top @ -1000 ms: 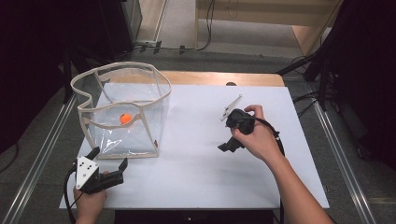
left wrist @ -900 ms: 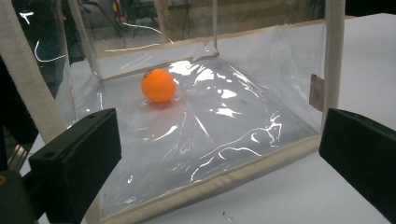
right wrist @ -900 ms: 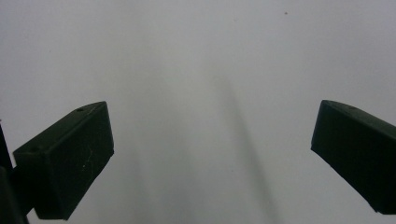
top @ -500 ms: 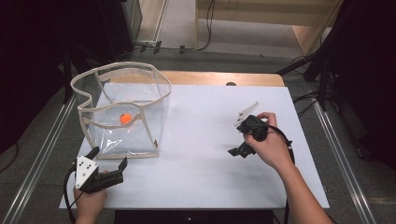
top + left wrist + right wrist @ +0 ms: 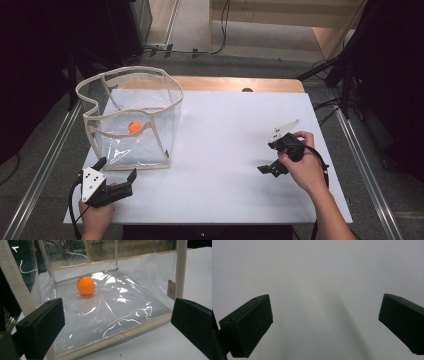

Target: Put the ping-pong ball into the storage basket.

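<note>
A clear plastic container (image 5: 165, 107) with beige trim stands open-topped at the table's left. An orange ball (image 5: 134, 127) lies on its floor. My left gripper (image 5: 117, 168) rests near the front left corner of the table, just in front of the container, open and holding nothing. In the left gripper view the orange ball (image 5: 85, 285) sits behind the container's front wall (image 5: 112, 338), with the left gripper (image 5: 117, 325) wide apart on either side. My right gripper (image 5: 267, 167) hovers low over the table's right part, open and empty. The right gripper (image 5: 324, 325) faces bare white tabletop.
The white table (image 5: 225, 130) has a wooden strip (image 5: 235, 83) along its far edge. Metal rails (image 5: 365, 165) run along both sides. Cables lie on the floor behind the table, and dark equipment stands at the left and right.
My right gripper has moved right and toward the table's near edge, away from the centre. The left gripper, container and ball have stayed put.
</note>
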The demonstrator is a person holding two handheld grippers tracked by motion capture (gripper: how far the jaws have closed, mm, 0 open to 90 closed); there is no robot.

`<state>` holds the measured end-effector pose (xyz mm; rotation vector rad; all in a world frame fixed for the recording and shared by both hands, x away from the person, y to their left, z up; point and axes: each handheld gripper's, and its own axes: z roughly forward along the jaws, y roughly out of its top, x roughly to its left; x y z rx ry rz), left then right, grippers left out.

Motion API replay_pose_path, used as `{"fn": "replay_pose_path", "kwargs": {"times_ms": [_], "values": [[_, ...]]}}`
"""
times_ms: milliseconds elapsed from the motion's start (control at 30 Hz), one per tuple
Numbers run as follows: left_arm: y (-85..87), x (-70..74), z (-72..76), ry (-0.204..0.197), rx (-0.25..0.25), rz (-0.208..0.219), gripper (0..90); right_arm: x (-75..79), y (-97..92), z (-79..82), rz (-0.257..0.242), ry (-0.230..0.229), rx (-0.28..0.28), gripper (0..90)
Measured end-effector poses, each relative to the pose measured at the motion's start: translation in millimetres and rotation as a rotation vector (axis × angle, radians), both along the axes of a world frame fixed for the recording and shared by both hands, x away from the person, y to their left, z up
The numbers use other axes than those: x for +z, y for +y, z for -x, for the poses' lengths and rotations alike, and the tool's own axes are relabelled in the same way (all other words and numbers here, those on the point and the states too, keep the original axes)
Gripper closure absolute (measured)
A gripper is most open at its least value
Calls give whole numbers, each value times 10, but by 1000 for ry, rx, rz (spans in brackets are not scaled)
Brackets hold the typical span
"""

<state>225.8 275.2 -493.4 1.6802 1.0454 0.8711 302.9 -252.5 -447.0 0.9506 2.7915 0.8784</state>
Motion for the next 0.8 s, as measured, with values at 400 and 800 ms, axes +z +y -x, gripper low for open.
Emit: {"fn": "replay_pose_path", "kwargs": {"times_ms": [400,800], "values": [[-8,-4,7,1,1,-5,0,-92,-351,227,-67,-51,-81,0],[-12,-5,9,0,5,-9,0,-237,-607,446,-138,-111,-132,0]]}}
